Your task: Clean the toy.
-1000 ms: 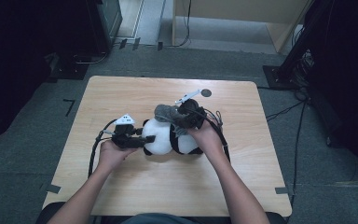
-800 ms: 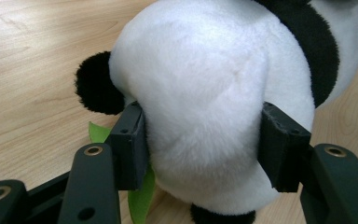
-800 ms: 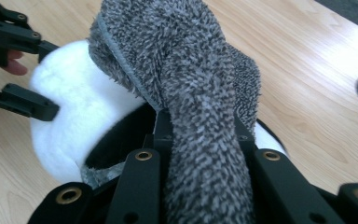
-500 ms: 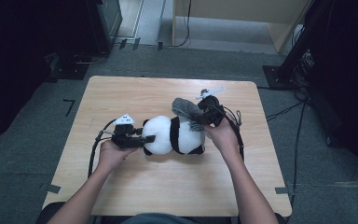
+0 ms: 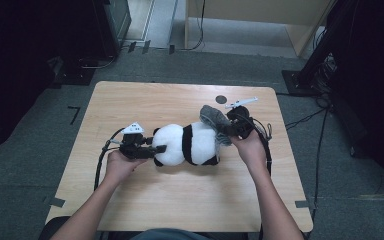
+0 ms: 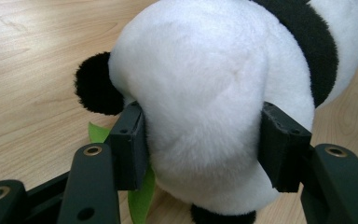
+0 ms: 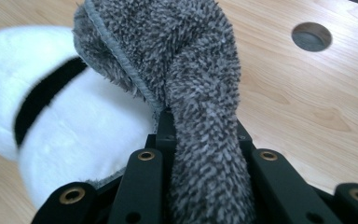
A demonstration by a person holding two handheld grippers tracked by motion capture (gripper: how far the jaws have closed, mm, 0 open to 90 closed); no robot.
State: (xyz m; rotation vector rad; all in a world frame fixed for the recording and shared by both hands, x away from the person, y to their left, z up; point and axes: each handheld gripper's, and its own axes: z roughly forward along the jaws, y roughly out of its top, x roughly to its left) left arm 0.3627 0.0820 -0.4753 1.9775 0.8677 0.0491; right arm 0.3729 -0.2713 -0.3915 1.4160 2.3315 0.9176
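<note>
A black-and-white plush panda [image 5: 187, 144] lies on its side in the middle of the wooden table [image 5: 130, 100]. My left gripper [image 5: 156, 149] is shut on the panda's white end [image 6: 205, 107], its pads pressed into the fur on both sides. My right gripper [image 5: 230, 127] is shut on a grey fluffy cloth [image 5: 214, 120], which droops over the panda's right end. In the right gripper view the grey cloth [image 7: 196, 93] rises from between the jaws and folds over toward the panda [image 7: 65, 126]. A green leaf-shaped piece [image 6: 142, 198] shows under the panda.
A round hole [image 5: 221, 99] sits in the table behind the panda, also seen as a hole [image 7: 311, 36] in the right gripper view. Black cables [image 5: 100, 162] trail from both grippers. Dark stands and equipment ring the table on the floor.
My right gripper has dragged the grey cloth to the right along the panda, from near its middle to its right end. The left gripper and the panda have stayed put.
</note>
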